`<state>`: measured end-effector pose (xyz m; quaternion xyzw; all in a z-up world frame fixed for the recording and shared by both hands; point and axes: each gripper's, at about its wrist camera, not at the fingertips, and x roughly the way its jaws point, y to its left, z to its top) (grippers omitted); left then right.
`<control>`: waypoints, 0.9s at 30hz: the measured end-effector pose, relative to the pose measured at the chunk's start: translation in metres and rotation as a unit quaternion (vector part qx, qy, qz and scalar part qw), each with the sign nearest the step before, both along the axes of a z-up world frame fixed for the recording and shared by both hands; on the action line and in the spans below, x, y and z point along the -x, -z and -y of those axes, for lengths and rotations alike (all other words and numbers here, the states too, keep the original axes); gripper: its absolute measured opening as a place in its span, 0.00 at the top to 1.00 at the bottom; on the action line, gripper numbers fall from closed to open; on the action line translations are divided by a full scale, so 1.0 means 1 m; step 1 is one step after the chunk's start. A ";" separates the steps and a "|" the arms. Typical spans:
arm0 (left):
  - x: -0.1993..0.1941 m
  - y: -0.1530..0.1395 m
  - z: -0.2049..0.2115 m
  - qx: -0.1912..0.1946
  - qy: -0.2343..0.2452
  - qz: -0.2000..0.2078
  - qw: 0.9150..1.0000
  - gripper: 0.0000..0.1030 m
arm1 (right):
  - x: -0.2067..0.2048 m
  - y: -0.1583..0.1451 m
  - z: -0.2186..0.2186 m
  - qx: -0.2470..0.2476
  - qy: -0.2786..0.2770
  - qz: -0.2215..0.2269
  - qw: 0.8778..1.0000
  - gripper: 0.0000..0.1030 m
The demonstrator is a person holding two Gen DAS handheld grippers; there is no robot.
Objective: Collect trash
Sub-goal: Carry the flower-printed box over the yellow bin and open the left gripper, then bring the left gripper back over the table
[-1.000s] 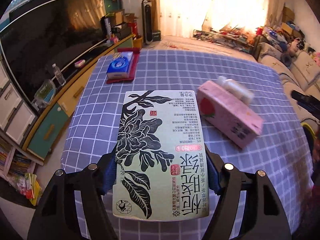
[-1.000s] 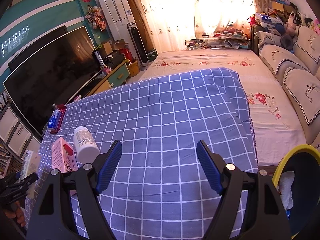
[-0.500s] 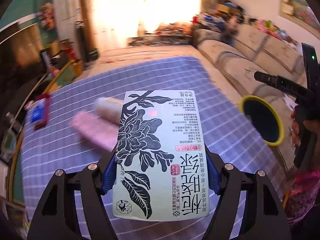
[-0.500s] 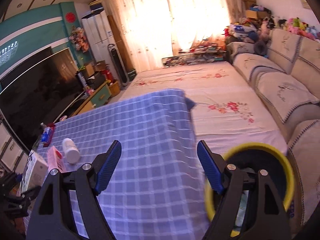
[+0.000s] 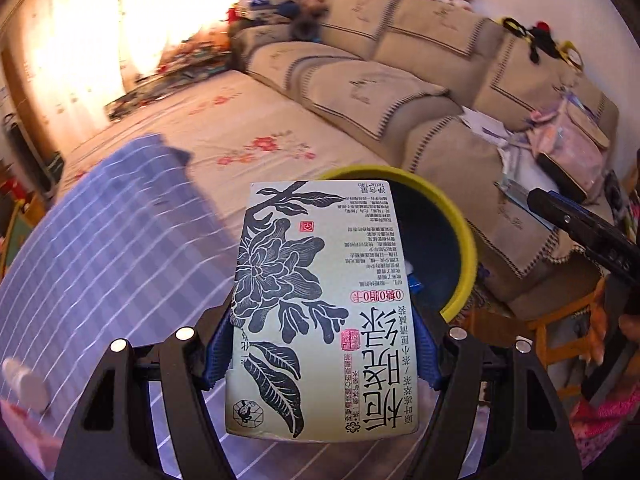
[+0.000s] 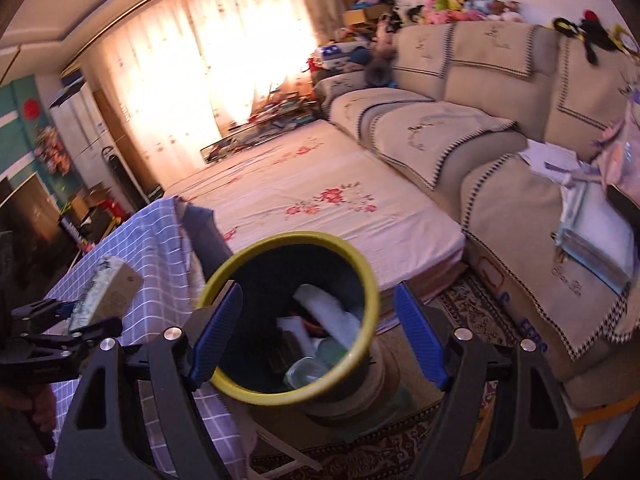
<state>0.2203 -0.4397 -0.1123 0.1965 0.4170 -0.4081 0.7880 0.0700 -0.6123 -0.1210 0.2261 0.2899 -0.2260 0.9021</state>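
Left tool (image 5: 322, 344) clamps pale green tea carton (image 5: 322, 308) between blue pads, carton held in air over checkered surface (image 5: 100, 248) edge, far end overlapping yellow-rimmed trash bin (image 5: 466, 240). Right tool (image 6: 318, 334) spread wide, nothing between pads, poised above bin (image 6: 360, 280). Bin holds white paper, clear lid, other trash. Small white bottle (image 5: 24, 384) lies on surface, blurred. Sofa (image 6: 500, 152) behind.

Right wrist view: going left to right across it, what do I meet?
Left tool gripping the tea carton → checked tablecloth → yellow-rimmed bin → sofa.
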 end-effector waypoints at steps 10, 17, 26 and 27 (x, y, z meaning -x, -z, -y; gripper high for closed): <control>-0.024 0.060 0.102 -0.043 0.011 -0.020 0.999 0.30 | 0.020 -0.011 0.013 0.019 0.022 0.004 1.000 0.28; -0.050 0.075 0.103 -0.029 -0.022 -0.042 0.998 0.16 | 0.022 -0.021 0.008 0.023 0.022 0.013 0.999 0.26; -0.037 -0.019 -0.030 0.133 -0.098 0.035 0.986 0.08 | -0.005 -0.024 -0.017 0.019 -0.017 0.010 1.000 0.26; -0.034 -0.029 -0.053 0.146 -0.114 0.054 0.981 0.07 | -0.010 -0.024 -0.022 0.019 -0.025 0.010 0.999 0.26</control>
